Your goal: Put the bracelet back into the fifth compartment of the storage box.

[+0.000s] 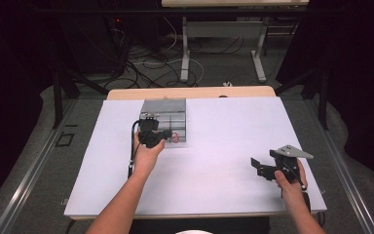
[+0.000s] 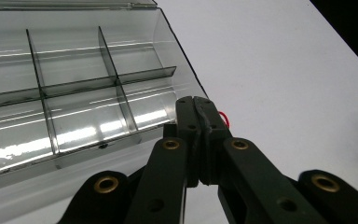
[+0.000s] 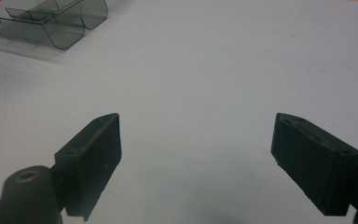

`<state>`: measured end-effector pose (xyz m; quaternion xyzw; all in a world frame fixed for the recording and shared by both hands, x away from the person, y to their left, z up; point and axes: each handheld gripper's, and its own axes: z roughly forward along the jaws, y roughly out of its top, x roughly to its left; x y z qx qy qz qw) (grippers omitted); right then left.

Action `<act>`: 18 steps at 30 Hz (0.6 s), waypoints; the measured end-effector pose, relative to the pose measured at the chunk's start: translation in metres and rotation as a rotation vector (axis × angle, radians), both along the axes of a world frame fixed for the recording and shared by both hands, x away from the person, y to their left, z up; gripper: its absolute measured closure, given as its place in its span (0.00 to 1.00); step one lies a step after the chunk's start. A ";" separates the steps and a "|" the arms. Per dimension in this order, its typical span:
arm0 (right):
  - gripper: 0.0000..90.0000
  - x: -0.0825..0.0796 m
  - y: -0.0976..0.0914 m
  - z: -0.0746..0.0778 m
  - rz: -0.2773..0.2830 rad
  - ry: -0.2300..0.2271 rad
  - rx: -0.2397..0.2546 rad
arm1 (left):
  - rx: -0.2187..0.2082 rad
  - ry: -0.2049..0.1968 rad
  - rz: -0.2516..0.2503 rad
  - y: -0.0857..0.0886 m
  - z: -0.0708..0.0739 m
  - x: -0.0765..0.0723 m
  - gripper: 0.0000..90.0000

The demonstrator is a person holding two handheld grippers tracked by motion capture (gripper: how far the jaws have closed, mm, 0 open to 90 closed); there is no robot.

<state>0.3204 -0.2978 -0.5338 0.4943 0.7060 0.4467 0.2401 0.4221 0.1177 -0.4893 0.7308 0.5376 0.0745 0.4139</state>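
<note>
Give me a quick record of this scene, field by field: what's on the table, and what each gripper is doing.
surface: white table
main object: clear compartment box, dividers inside, compartments in the left gripper view look empty
small item: red thing behind the left gripper's tips, next to the box; what it is cannot be told
left gripper: shut, at the box's near edge; whether it pinches the red thing is unclear
right gripper: open, nothing between the jaws, over bare table away from the box

Red thing (image 2: 224,118) (wire or thread?) mostly hidden behind left gripper (image 2: 199,105)
</note>
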 end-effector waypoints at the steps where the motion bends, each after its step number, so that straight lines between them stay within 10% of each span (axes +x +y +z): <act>1: 0.17 0.000 0.000 0.000 0.000 0.000 0.000 | 0.000 0.002 0.002 0.000 0.000 0.000 1.00; 18: 0.17 -0.001 0.001 0.000 -0.008 0.009 0.005 | 0.012 0.029 0.025 0.008 0.007 0.013 1.00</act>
